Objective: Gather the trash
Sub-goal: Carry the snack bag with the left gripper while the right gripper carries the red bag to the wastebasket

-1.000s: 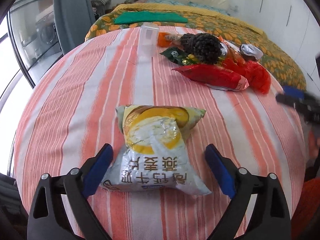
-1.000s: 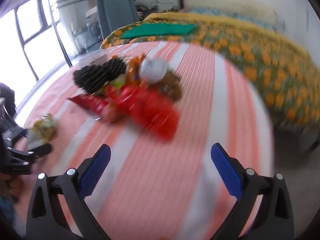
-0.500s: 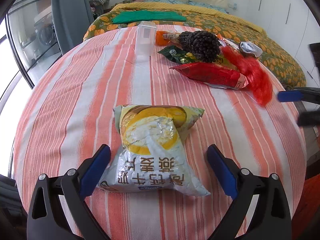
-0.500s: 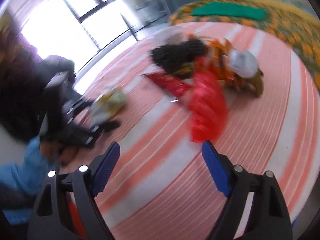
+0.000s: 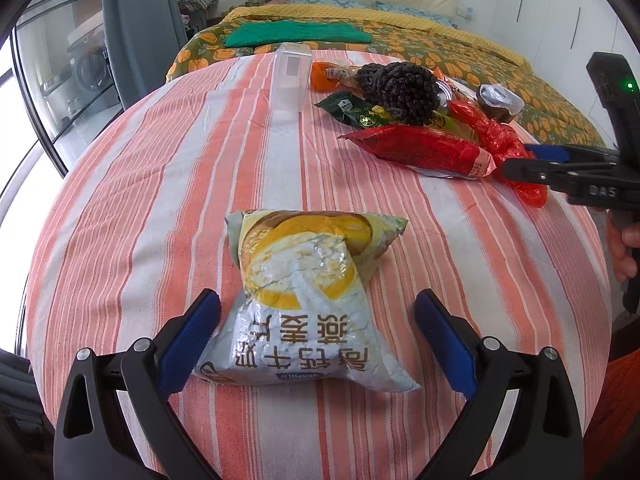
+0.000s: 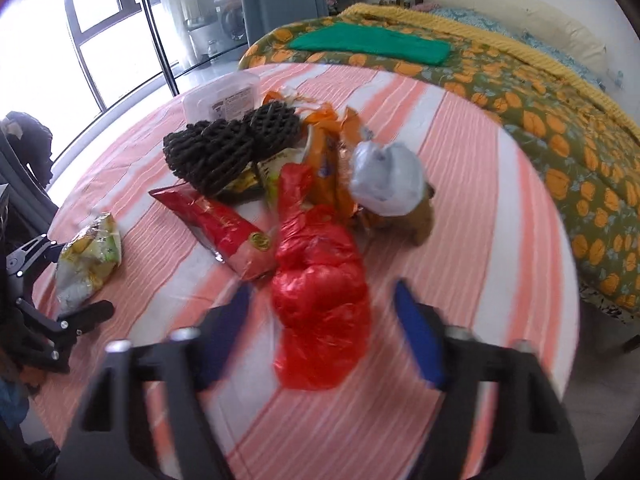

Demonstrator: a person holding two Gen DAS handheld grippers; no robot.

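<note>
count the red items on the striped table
2: a red snack packet lying flat beside the pile, and a crumpled red plastic bag between the closing right gripper fingers. More may hide underneath.

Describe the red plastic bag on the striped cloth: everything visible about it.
The red plastic bag is thin, glossy, crinkled film, twisted narrow at its far end and bunched fuller toward the camera. It lies flat on the orange-and-white striped cloth, its narrow end running into the trash pile, its side against the red snack packet. Its near end sits between the fingers of the right gripper, whose jaws are closing; the pads do not yet press on it.
</note>
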